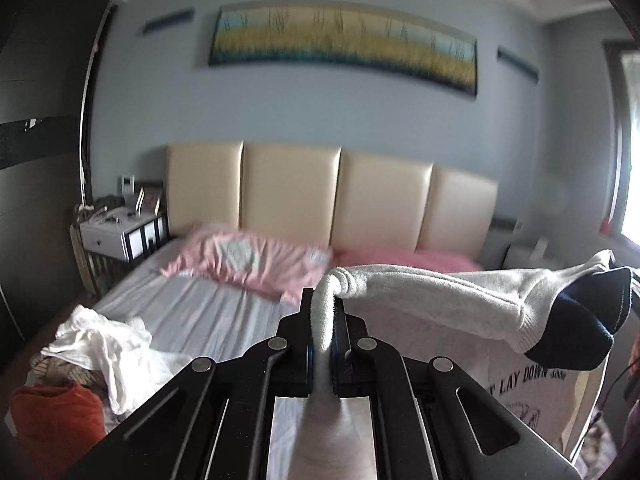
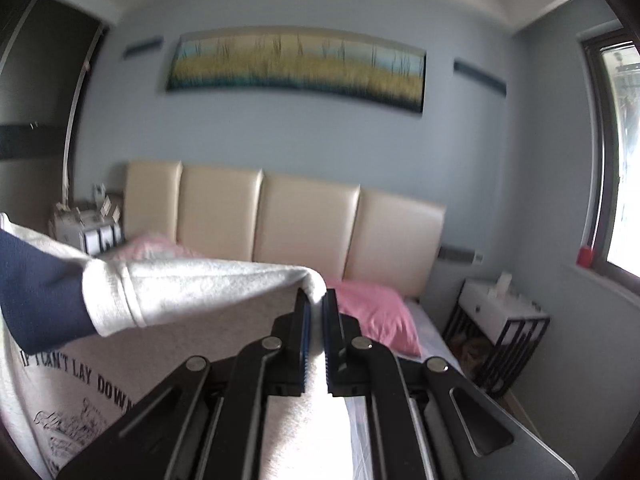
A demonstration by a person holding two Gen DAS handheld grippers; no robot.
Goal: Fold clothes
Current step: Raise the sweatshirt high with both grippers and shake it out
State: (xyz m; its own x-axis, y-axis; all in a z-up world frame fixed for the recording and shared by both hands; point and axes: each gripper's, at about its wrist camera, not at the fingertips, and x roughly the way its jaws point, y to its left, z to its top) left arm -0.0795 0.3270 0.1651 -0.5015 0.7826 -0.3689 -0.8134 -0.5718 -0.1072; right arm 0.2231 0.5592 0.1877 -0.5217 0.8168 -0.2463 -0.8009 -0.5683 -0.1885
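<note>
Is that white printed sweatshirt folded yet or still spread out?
Spread out: the sweatshirt hangs between the left gripper and right gripper, each clamped on it.

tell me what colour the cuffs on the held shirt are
Dark navy cuffs on the white shirt; clearest in the left wrist view.

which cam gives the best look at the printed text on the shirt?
Right wrist: the print on the white shirt reads across two lines plus a drawing. Left wrist shows only "LAY DOWN", partly cut by a dark-cuffed sleeve.
</note>
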